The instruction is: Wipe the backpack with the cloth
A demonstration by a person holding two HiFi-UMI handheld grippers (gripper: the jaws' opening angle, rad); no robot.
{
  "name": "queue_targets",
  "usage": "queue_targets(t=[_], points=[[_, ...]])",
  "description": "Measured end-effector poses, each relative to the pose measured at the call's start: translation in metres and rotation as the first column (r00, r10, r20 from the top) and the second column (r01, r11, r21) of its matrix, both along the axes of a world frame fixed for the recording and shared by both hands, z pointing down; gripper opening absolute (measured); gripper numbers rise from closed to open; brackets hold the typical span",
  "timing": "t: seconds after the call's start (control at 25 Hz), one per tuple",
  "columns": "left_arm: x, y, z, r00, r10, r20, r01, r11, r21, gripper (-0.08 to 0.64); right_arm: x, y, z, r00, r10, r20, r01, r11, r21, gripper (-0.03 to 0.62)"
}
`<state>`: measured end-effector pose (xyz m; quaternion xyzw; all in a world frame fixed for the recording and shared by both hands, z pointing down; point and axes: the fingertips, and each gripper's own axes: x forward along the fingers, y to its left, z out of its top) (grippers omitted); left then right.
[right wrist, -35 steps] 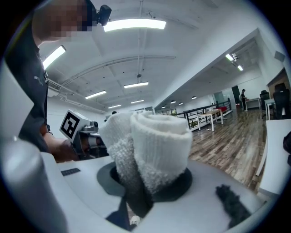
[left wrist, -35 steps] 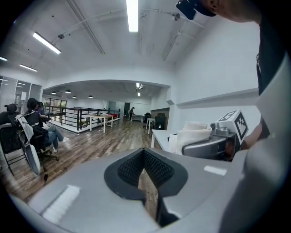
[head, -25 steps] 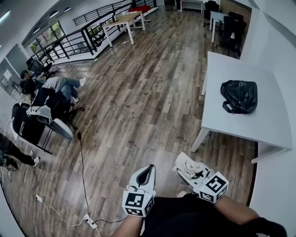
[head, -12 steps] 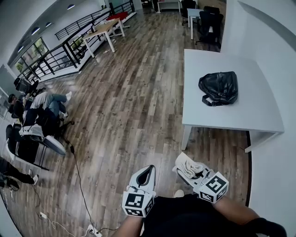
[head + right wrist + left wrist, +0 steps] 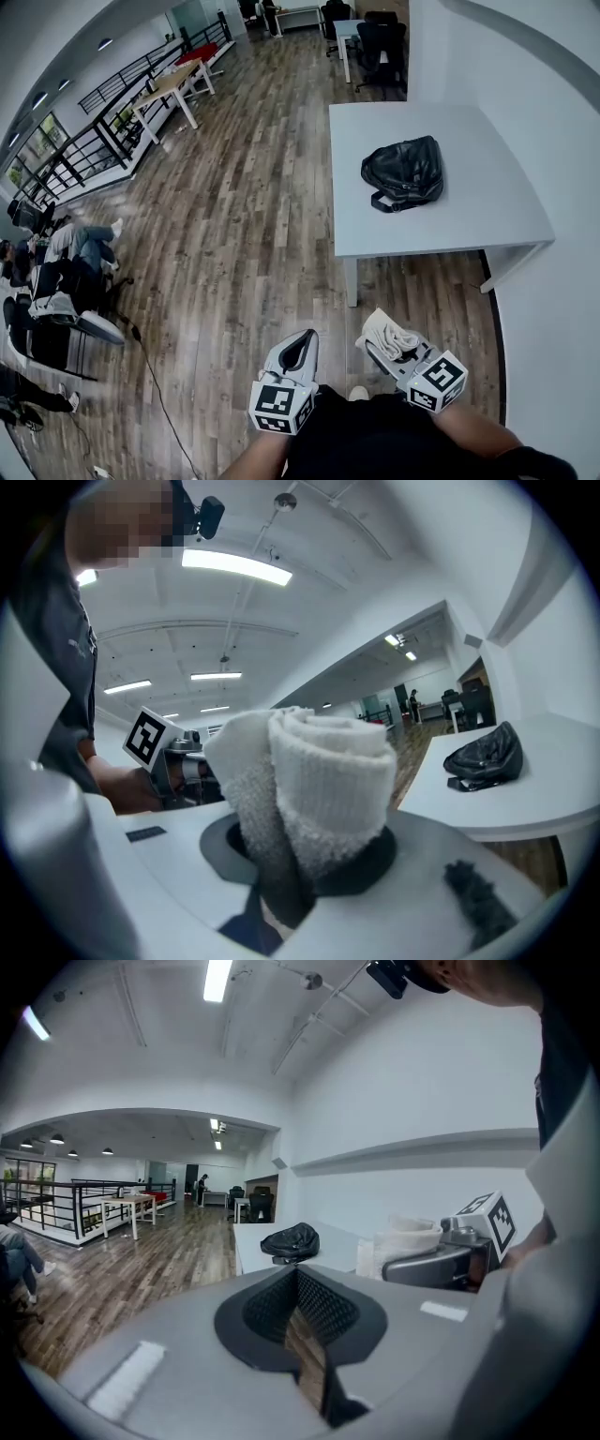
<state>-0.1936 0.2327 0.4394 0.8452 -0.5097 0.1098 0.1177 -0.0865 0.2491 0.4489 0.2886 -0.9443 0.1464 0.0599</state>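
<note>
Left gripper: You held the left gripper (image 5: 302, 339) (image 5: 296, 1277) low in front of your body. Its jaws met at the tips and nothing was between them. Only floor showed through the slit behind the tips.
Right gripper: Your right gripper (image 5: 386, 351) (image 5: 314, 855) was just beside the left one, at the same height. Its jaws were clamped on the cloth.
Cloth: The white terry cloth (image 5: 386, 331) (image 5: 323, 771) was rolled into a thick bundle. It stood up out of the right jaws and its lower end was pinched between the dark pads.
Backpack: The black backpack (image 5: 403, 172) (image 5: 291, 1240) (image 5: 485, 755) lay slumped on the table, near the middle of the top. A strap lay flat on the surface at its near side.
Table: The white table (image 5: 497, 211) (image 5: 539, 803) stood alongside the white wall on your right. Its near edge faced you.
Separation: Both grippers were well apart from the table and the backpack, with open floor between. The cloth touched neither.
Floor: The wood-plank floor (image 5: 253, 216) ran from your feet to the far end of the room.
Surroundings: A black railing (image 5: 84, 141) ran along the upper left. Seated persons (image 5: 66, 258) were at the left edge. A light-topped table (image 5: 169, 86) and black office chairs (image 5: 380, 47) stood far off.
</note>
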Motion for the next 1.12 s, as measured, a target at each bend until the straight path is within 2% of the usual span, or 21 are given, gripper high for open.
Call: queue_targets(t=[0.44,0.76,0.92,1.12], points=[[0.048,-0.013,0.005,0.987,0.162,0.006,-0.162,0.987,-0.017,0.006,0.051,0.003,0.003,0.986,0.163,-0.028,-0.163,0.986,-0.016,0.089],[0.091,-0.036,0.006,0.962,0.271,-0.019,-0.271,0.963,-0.006,0.006,0.087,-0.006,0.005,0.964,0.263,-0.052,-0.263,0.965,-0.010,0.089],[0.104,-0.046,-0.002,0.953,0.302,-0.026,-0.302,0.953,0.005,0.006,0.099,-0.013,-0.002,0.953,0.299,-0.053,-0.300,0.954,-0.006,0.089],[0.109,-0.062,0.005,0.952,0.304,-0.033,-0.305,0.952,-0.011,0.006,0.106,-0.028,0.003,0.948,0.314,-0.055,-0.315,0.949,-0.018,0.089]])
